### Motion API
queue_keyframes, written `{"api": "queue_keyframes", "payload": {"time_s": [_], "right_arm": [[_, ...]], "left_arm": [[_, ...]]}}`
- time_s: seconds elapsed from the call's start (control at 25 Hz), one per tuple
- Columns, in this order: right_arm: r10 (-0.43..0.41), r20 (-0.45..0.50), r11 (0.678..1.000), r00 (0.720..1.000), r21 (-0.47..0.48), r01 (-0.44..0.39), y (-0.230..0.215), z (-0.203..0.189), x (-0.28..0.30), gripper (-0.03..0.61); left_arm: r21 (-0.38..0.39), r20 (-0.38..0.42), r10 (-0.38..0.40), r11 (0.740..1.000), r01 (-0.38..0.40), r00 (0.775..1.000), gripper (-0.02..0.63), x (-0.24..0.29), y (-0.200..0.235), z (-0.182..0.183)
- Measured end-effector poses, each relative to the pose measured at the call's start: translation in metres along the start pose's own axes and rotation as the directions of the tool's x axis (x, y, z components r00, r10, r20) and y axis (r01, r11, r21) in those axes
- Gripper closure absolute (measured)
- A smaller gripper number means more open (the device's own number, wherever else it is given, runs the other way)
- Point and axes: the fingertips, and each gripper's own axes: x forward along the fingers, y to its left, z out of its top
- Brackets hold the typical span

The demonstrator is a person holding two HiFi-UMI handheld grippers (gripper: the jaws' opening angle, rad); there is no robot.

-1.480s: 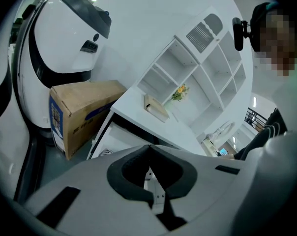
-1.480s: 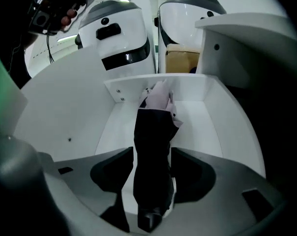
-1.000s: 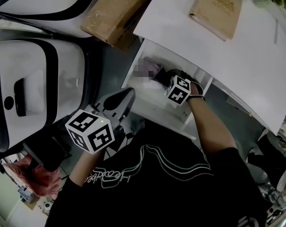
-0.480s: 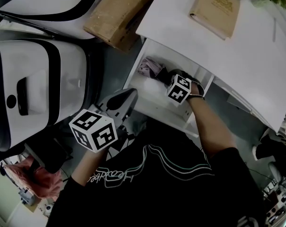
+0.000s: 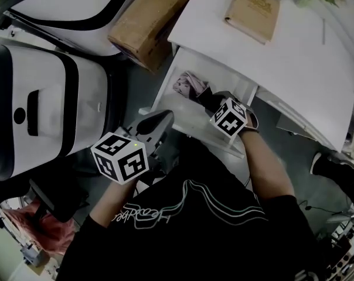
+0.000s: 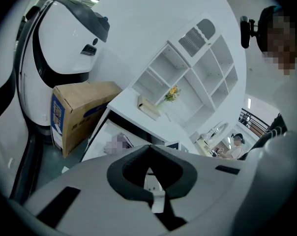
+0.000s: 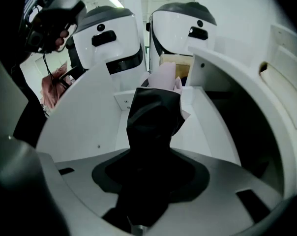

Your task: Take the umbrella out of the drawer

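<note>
Big white machines (image 5: 42, 104) crowd the left and a white desk (image 5: 294, 69) fills the right, with a cardboard box (image 5: 150, 16) between them. The drawer (image 5: 183, 107) is open. The right gripper (image 7: 151, 173) is clenched on the black umbrella (image 7: 153, 117) inside it, and the left gripper (image 6: 148, 149) has its jaws pressed together, empty.

the umbrella (image 7: 152, 117), black and folded, is clamped between the right gripper's (image 7: 149, 173) jaws and juts out over the floor of the open white drawer (image 5: 178, 111).
</note>
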Motion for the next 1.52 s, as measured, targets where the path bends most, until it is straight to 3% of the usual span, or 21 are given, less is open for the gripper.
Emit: {"api": "queue_keyframes", "payload": {"time_s": [0.2,0.36,0.56,0.8,1.12,1.52], "right_arm": [[-0.078,0.116,0.994,0.990,0.088,0.068,0.021,0.015,-0.067,0.370],[-0.148,0.222,0.977,0.964,0.184,0.107,0.046,0.024,-0.128,0.370],[-0.228,0.360,0.952,0.905,0.276,0.130,0.082,0.035,-0.204,0.370],[-0.292,0.484,0.938,0.825,0.315,0.147,0.138,0.034,-0.267,0.370],[-0.315,0.612,0.914,0.725,0.401,0.057,0.186,0.026,-0.310,0.370],[-0.303,0.675,0.904,0.672,0.427,-0.021,0.217,0.019,-0.320,0.370]], "left_arm": [[0.062,0.003,-0.046,0.997,0.046,0.999,0.594,-0.025,-0.039,-0.011],[0.101,0.021,-0.079,0.992,0.077,0.997,0.594,-0.050,-0.070,-0.018],[0.176,0.036,-0.127,0.977,0.119,0.991,0.594,-0.081,-0.118,-0.023],[0.260,0.060,-0.165,0.955,0.144,0.984,0.594,-0.119,-0.166,-0.037],[0.299,0.081,-0.171,0.944,0.140,0.982,0.594,-0.140,-0.188,-0.054],[0.301,0.079,-0.175,0.943,0.144,0.981,0.594,-0.152,-0.194,-0.069]]}}
